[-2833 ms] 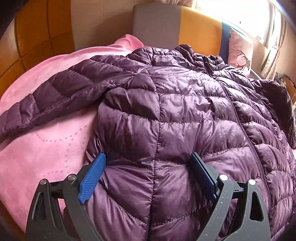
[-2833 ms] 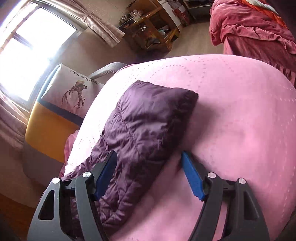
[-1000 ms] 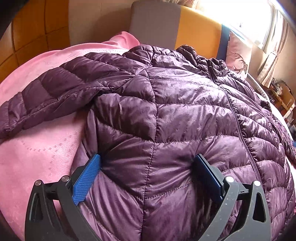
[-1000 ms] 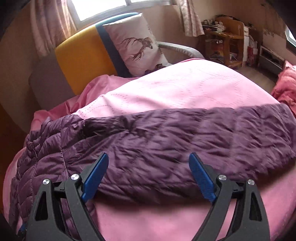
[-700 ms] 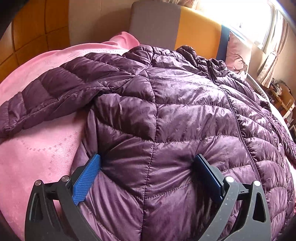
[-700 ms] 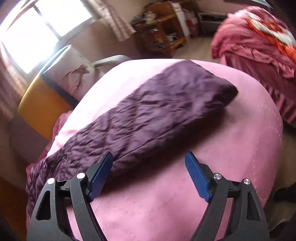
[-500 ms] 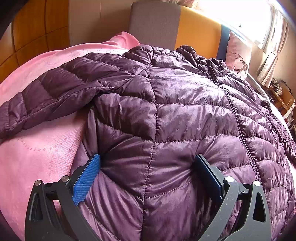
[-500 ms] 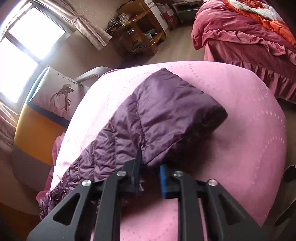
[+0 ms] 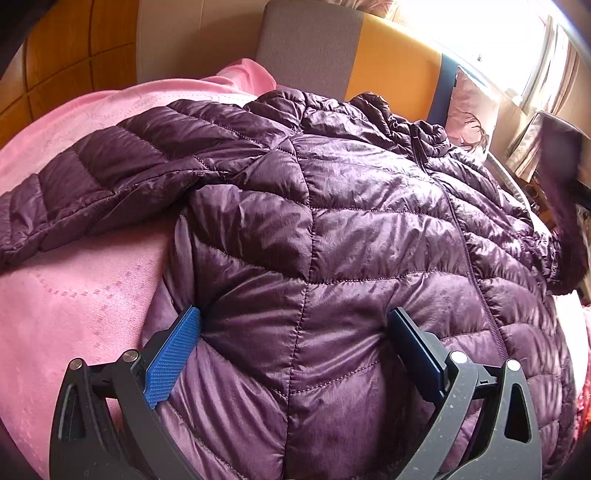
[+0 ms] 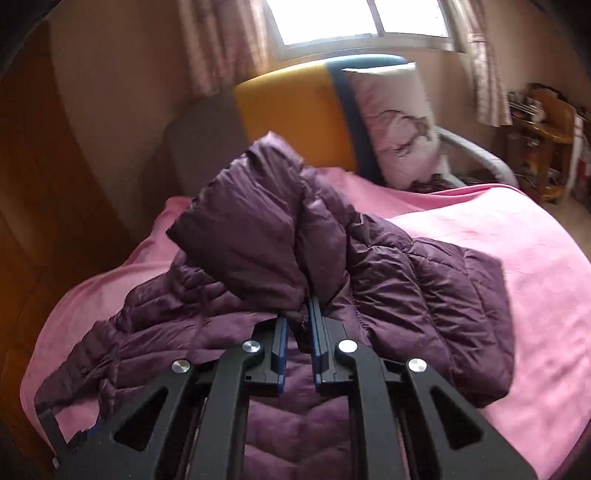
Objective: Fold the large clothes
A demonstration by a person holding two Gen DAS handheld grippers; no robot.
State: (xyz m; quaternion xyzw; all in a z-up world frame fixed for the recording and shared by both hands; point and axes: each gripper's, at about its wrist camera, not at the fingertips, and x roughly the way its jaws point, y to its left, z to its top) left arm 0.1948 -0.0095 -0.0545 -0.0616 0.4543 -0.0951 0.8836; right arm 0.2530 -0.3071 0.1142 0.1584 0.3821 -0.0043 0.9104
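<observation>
A purple quilted jacket [image 9: 332, 229] lies front up, zipped, on the pink bed cover [image 9: 74, 295]. My left gripper [image 9: 291, 317] is open and rests low on the jacket's body, with a puffed panel bulging between its blue pads. One sleeve [image 9: 92, 184] lies stretched out to the left on the cover. My right gripper [image 10: 298, 314] is shut on the cuff end of the other sleeve [image 10: 251, 240] and holds it lifted and folded above the jacket body [image 10: 424, 288]. The left wrist view shows that raised sleeve [image 9: 565, 155] as a blur at the right edge.
A grey and orange headboard [image 9: 388, 62] closes the far end of the bed, with a deer-print pillow [image 10: 395, 122] against it. Wood panelling [image 9: 55, 55] runs along the left. A wooden shelf unit [image 10: 546, 140] stands past the bed's right side, under a curtained window [image 10: 362, 18].
My right gripper closed on the sleeve's end, then lifted it off the cover and swung it back over the jacket's body. The left gripper kept still on the jacket.
</observation>
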